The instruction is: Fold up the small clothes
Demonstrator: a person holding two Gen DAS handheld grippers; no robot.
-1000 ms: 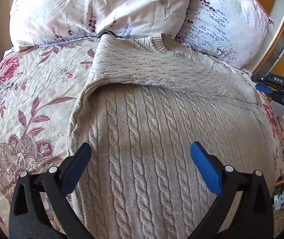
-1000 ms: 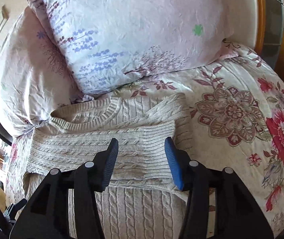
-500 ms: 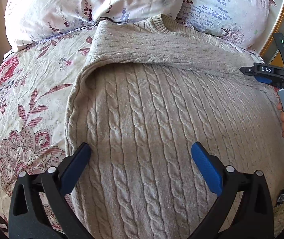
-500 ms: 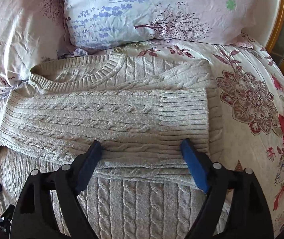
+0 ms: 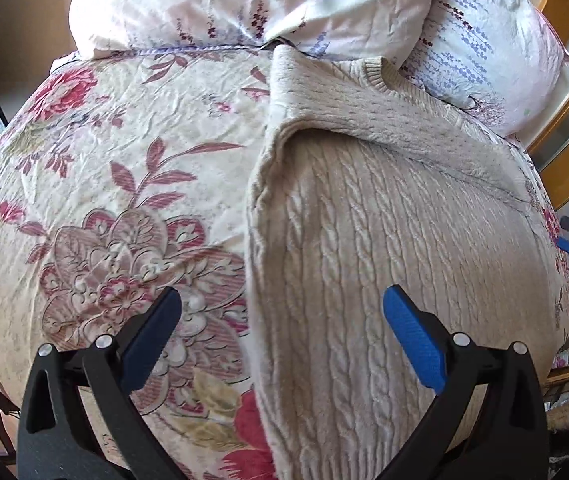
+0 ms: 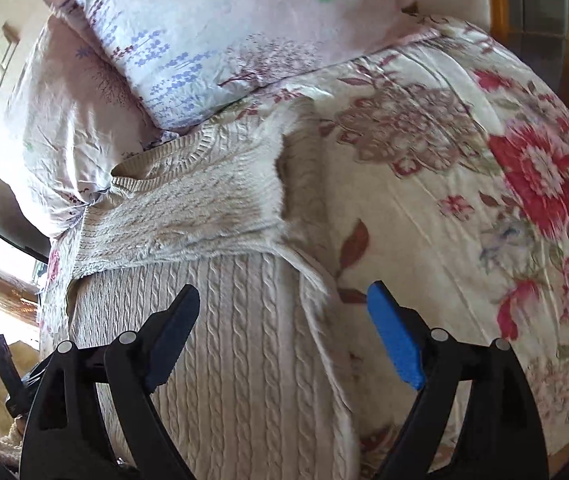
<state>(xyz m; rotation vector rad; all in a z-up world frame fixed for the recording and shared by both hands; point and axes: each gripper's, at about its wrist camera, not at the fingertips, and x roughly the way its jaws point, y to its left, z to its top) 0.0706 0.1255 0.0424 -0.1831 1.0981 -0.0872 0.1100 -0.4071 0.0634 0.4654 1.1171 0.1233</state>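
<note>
Fingers releasing, sleeves now lying folded across the chest

Fingers of the right gripper are standing wide and empty, having let go of the cuff a second ago; the left gripper is hanging open too, sliding to the sweater's side edge at frame centre. Next is likely the hem fold. Thick, soft beige cable-knit is resting on a crinkled floral bedspread, with puffy pillows along the top.

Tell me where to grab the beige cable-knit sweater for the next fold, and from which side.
Take the sweater by its long side edges, below the sleeve already folded across the chest. Both tongs, left and right, are open and straddle an edge each. Come down from above: the knit lies flat on the bedspread, so only edges offer a pinch.
</note>
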